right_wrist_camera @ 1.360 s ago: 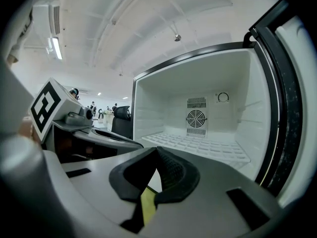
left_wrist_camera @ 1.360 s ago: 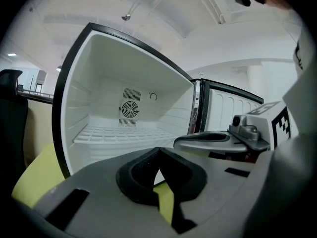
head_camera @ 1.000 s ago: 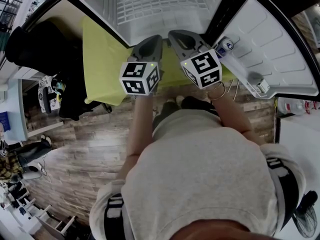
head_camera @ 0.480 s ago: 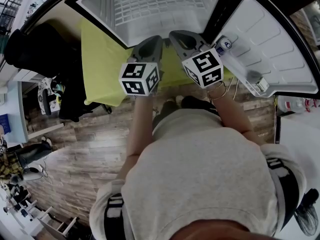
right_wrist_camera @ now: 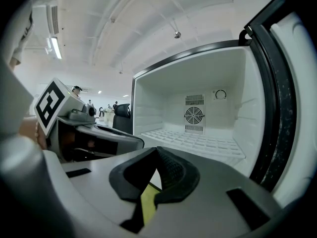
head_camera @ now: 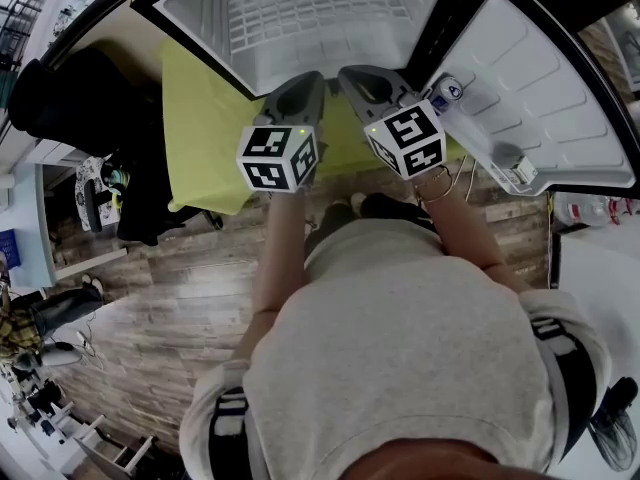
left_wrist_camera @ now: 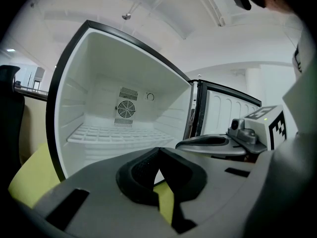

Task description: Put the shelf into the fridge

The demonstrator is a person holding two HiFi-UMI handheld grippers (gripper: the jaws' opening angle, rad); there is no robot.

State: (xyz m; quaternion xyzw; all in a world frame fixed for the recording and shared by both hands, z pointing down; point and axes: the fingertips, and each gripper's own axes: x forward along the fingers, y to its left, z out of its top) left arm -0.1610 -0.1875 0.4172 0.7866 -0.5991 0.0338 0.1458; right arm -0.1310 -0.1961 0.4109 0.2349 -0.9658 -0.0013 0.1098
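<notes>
The white gridded plastic shelf (left_wrist_camera: 116,134) is seen lying level inside the open white fridge (left_wrist_camera: 74,93), so the placing is judged done. The left gripper (left_wrist_camera: 158,155) and the right gripper (right_wrist_camera: 156,152) are held side by side just before the opening, jaws pressed together on nothing. Only the open white fridge door (head_camera: 540,98) may be left to be shut.

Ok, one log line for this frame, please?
shelf: level inside fridge | door: open | left gripper: shut, empty | right gripper: shut, empty, outside fridge
</notes>
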